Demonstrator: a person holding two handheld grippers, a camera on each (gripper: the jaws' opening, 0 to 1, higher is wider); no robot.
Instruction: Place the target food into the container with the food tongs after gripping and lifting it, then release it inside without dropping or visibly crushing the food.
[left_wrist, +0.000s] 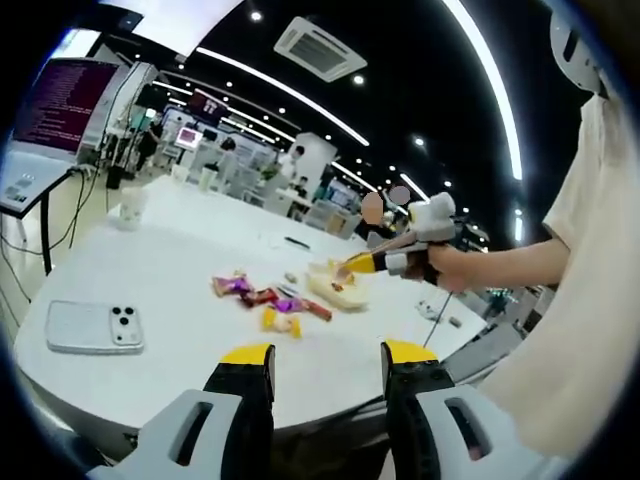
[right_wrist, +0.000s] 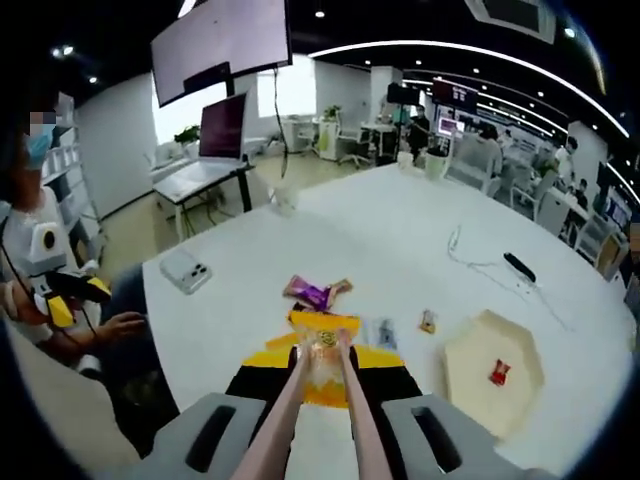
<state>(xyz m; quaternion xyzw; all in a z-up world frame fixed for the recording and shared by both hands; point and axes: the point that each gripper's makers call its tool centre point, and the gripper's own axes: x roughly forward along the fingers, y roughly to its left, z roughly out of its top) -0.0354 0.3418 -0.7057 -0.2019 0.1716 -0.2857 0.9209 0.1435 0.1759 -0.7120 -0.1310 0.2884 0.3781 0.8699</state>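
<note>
My right gripper (right_wrist: 322, 375) is shut on a pair of pinkish food tongs (right_wrist: 285, 410). The tongs' tips pinch a yellow snack packet (right_wrist: 322, 348) just above the white table (right_wrist: 400, 220). The pale hexagonal container (right_wrist: 492, 372) lies to the right of the tips with a red snack (right_wrist: 498, 373) inside. In the left gripper view, the right gripper (left_wrist: 385, 262) reaches in from the right, its tongs ending by the container (left_wrist: 335, 287). My left gripper (left_wrist: 328, 355) is open and holds nothing, near the table's front edge.
Loose snacks lie on the table: a purple one (right_wrist: 315, 292), a small one (right_wrist: 427, 320), and purple (left_wrist: 232, 285), red (left_wrist: 305, 306) and yellow (left_wrist: 280, 320) ones. A phone (left_wrist: 95, 327) lies at the left, a cup (left_wrist: 132, 208) farther back, a cable (right_wrist: 470, 262) beyond the container.
</note>
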